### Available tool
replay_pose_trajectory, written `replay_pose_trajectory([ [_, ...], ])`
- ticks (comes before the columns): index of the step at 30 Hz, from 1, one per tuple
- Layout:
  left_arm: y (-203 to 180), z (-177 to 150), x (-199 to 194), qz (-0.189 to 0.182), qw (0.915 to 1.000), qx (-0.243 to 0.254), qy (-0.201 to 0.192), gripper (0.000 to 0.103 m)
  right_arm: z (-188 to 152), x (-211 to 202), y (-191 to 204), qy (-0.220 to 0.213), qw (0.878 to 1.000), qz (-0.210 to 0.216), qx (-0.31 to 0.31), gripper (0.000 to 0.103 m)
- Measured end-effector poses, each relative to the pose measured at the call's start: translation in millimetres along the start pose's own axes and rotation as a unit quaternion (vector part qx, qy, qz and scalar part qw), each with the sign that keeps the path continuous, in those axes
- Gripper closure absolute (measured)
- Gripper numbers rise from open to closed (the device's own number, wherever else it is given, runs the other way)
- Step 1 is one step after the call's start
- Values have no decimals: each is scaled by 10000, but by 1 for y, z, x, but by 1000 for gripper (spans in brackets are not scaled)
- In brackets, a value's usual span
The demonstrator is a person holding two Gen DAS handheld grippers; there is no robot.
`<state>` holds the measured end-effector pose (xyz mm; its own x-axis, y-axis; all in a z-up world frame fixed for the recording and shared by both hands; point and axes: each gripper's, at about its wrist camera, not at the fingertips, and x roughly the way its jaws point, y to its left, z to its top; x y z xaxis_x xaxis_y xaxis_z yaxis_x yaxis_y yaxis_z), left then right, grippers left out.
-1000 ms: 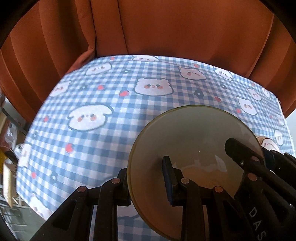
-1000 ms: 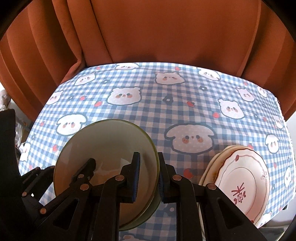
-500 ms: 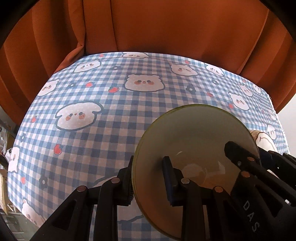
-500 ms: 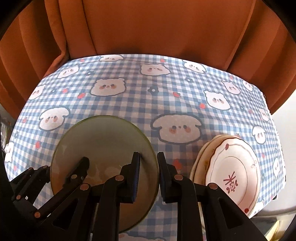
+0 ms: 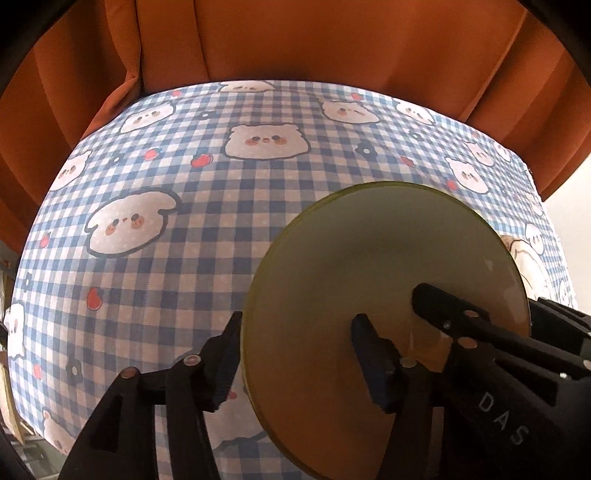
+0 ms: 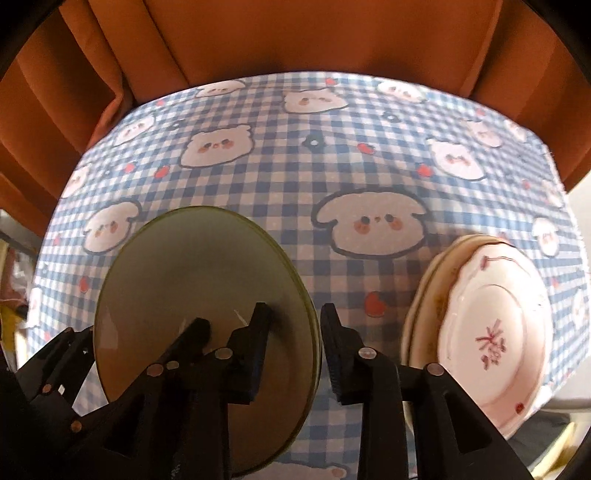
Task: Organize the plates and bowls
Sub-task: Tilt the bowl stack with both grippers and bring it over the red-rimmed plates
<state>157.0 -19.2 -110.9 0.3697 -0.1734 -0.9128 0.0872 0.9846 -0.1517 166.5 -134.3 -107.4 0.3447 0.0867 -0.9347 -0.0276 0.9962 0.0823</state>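
On checked cloth (image 6: 280, 192): green plate (image 6: 192, 295); both grippers' jaws opening, rim between, unpressed.

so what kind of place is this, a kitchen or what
Most likely a home dining table rather than a kitchen: a blue checked tablecloth printed with cartoon animals, an orange curtain hanging behind it, and a stack of floral plates beside an olive-green plate.
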Motion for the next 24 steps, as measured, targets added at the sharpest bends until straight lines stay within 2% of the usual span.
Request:
replay_pose_trajectory([
  [3,-1,2,0,85,9998,-116,108,39,4,6,-10,124,9991,292,267,55],
  [10,-5,2,-1,508,9981,-219,274,30,2,19,-20,370,9914,1155,490,55],
  [16,-3,4,1,740,9959,-129,496,22,2,30,-19,495,9838,1659,460,56],
  [20,1,6,5,649,9957,-158,634,18,4,35,-23,573,9794,1844,593,56],
  [24,0,10,7,517,9971,31,557,17,5,37,-27,625,9766,1940,680,56],
])
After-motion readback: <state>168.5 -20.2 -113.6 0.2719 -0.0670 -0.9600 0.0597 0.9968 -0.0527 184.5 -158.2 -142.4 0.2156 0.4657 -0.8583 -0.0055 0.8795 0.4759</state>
